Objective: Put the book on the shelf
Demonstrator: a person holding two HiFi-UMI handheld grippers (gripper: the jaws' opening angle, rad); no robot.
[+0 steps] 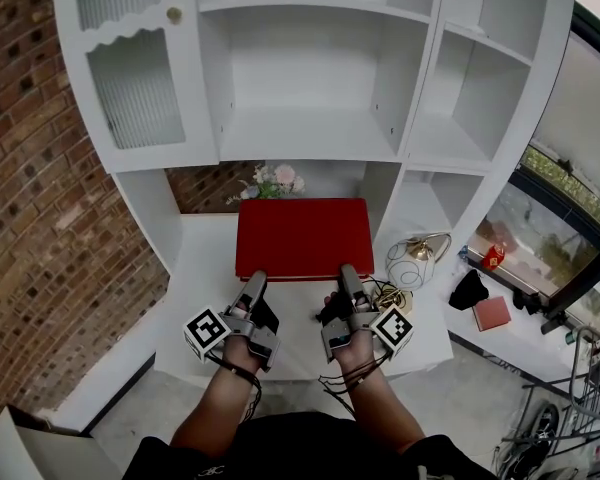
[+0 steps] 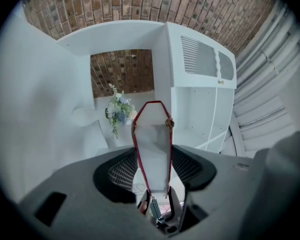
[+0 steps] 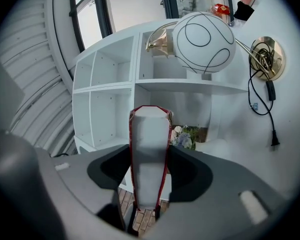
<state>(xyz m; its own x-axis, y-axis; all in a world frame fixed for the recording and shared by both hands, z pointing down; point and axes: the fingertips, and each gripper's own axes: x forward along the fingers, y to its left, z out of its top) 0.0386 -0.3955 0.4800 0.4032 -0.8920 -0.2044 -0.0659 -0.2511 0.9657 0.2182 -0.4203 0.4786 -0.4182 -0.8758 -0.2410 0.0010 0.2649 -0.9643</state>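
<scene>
A large red-covered book (image 1: 303, 236) is level over the white desk (image 1: 205, 268), in front of the white shelf unit (image 1: 310, 133). Both grippers grip its near edge. My left gripper (image 1: 255, 280) is shut on the left part of that edge, my right gripper (image 1: 348, 273) on the right part. In the left gripper view the book (image 2: 152, 149) runs edge-on between the jaws of the gripper (image 2: 155, 173), white pages framed by red cover. The right gripper view has the same book (image 3: 149, 154) clamped in that gripper (image 3: 149, 174). Whether the book rests on the desk I cannot tell.
A small bunch of flowers (image 1: 270, 181) stands in the recess behind the book. A round wire-patterned lamp (image 1: 412, 261) with a black cable (image 3: 262, 94) sits on the desk at the right. A brick wall (image 1: 30, 198) lies to the left. A glass cabinet door (image 1: 135, 88) is upper left.
</scene>
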